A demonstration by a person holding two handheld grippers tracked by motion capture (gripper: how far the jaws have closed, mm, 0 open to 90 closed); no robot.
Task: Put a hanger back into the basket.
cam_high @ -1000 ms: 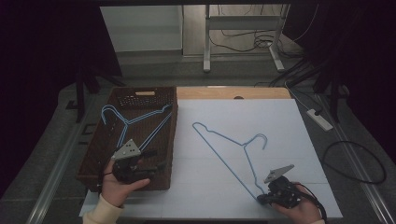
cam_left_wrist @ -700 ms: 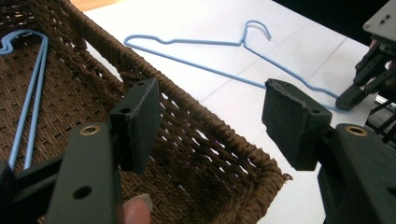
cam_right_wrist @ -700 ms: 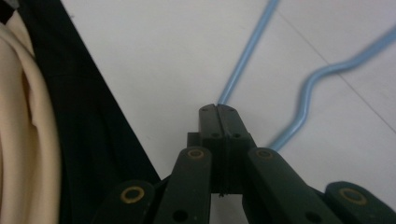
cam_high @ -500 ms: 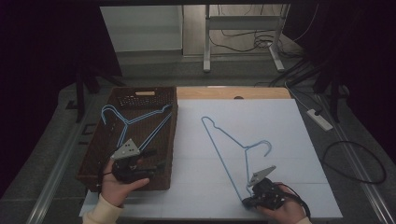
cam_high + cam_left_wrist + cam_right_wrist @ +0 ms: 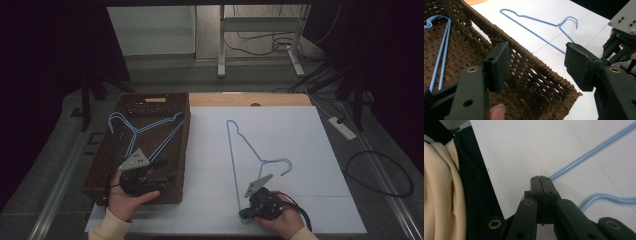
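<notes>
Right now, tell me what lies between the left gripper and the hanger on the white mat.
The high view shows the basket's right wall, then bare white mat, between left gripper and hanger.

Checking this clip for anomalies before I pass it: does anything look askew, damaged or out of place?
Nothing looks damaged or spilled. One blue hanger lies in the wicker basket. The other hanger lies askew on the white table, its near corner clamped by the right gripper. The left gripper hangs open over the basket's rim.

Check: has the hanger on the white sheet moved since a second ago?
Yes. The hanger, clamped in the right gripper, has swung and slid left toward the basket.
</notes>
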